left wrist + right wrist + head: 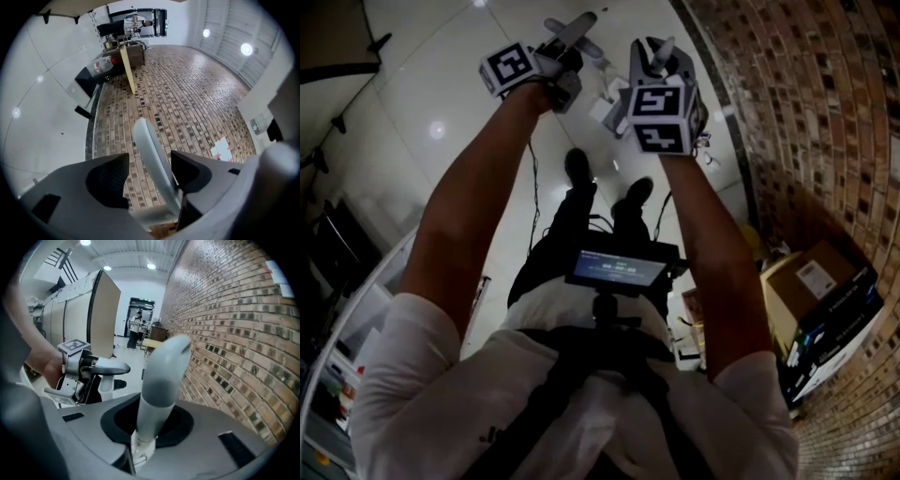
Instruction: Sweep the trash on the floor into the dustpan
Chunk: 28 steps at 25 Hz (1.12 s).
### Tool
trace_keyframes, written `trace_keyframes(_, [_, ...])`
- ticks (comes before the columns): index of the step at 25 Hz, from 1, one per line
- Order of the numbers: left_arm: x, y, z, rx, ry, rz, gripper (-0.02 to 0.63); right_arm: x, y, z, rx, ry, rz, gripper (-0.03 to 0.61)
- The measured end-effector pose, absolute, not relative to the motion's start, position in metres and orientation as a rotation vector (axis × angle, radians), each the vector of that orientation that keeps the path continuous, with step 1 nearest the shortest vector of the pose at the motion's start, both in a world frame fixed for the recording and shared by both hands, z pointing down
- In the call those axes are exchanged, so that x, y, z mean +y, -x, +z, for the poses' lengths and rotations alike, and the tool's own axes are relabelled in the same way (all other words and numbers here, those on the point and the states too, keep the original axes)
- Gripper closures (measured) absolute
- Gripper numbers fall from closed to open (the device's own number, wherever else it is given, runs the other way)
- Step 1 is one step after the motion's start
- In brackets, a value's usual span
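white shirt (403, 394) and chest screen (619, 267) sat nearest, both arms stretched out over the shoes (577, 167). left gripper (592, 33) had its jaws spread wide, nothing between them. right gripper (664, 52) was closed, fingers pressed together on nothing. no dustpan made out in any view. a pale scrap (602, 111) on the floor (441, 84) just past the grippers may have been the trash, couldn't confirm.

risks, as i judged them:
- right jaws would need opening before any grab, else they'd just knock the tool away.
- cables (534, 187) hung beside the legs, near the feet, so a step could snag them.
- brick wall (806, 112) ran close on the right and the cardboard box (811, 281) sat against it at near right, so a wide swing that side would hit.

room: open tile far and left. clutter (337, 272) crowded the near left edge.
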State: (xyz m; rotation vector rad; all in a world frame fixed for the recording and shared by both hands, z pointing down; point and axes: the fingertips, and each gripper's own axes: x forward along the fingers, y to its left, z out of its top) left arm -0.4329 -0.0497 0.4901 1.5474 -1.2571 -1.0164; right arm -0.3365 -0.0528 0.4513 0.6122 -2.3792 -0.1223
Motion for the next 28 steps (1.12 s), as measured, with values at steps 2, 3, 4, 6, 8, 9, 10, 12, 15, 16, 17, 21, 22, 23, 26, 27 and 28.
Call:
trace_keyframes(2, [-0.059,0.426,0.490,-1.220,-1.559,-1.028,0.346,-0.065,0.317,0.462,-2.347,-0.643,-0.042,0.545])
trace_keyframes(3, [-0.063,0.422,0.489,-1.197,-1.558,-1.039,0.346,-0.071,0.307,0.468,-2.329,-0.660,0.000,0.545])
trace_keyframes(4, [-0.066,0.419,0.489,-1.175,-1.555,-1.052,0.346,-0.076,0.298,0.473,-2.311,-0.676,0.038,0.545])
trace_keyframes(6, [-0.073,0.413,0.486,-1.135,-1.560,-1.067,0.349,-0.085,0.281,0.484,-2.278,-0.702,0.100,0.554])
trace_keyframes(8, [-0.076,0.405,0.480,-1.096,-1.591,-1.068,0.363,-0.089,0.267,0.490,-2.261,-0.713,0.144,0.565])
trace_keyframes(9, [-0.075,0.399,0.476,-1.077,-1.617,-1.061,0.382,-0.090,0.260,0.491,-2.261,-0.710,0.158,0.566])
trace_keyframes(10, [-0.074,0.392,0.472,-1.059,-1.646,-1.050,0.405,-0.090,0.254,0.491,-2.264,-0.703,0.166,0.569])
trace_keyframes(12, [-0.069,0.380,0.462,-1.036,-1.696,-1.025,0.476,-0.090,0.240,0.489,-2.273,-0.686,0.170,0.571])
trace_keyframes(15, [-0.054,0.371,0.455,-1.069,-1.722,-1.008,0.578,-0.095,0.209,0.485,-2.291,-0.662,0.175,0.574])
trace_keyframes(16, [-0.049,0.371,0.454,-1.089,-1.719,-1.013,0.584,-0.097,0.198,0.484,-2.300,-0.653,0.180,0.574])
trace_keyframes(17, [-0.045,0.370,0.452,-1.108,-1.713,-1.023,0.588,-0.099,0.187,0.482,-2.310,-0.641,0.184,0.574])
trace_keyframes(21, [-0.033,0.366,0.442,-1.202,-1.663,-1.077,0.598,-0.110,0.150,0.468,-2.331,-0.559,0.165,0.574])
trace_keyframes(22, [-0.031,0.366,0.441,-1.236,-1.656,-1.081,0.600,-0.112,0.145,0.464,-2.334,-0.535,0.152,0.574])
trace_keyframes(23, [-0.030,0.366,0.438,-1.269,-1.653,-1.084,0.601,-0.115,0.140,0.459,-2.337,-0.513,0.134,0.574])
trace_keyframes(26, [-0.033,0.364,0.431,-1.343,-1.634,-1.110,0.606,-0.128,0.128,0.448,-2.338,-0.467,0.071,0.575])
trace_keyframes(27, [-0.035,0.363,0.429,-1.359,-1.625,-1.117,0.606,-0.133,0.125,0.448,-2.334,-0.454,0.052,0.575])
trace_keyframes(28, [-0.037,0.361,0.429,-1.369,-1.618,-1.121,0.607,-0.136,0.122,0.450,-2.328,-0.439,0.036,0.574])
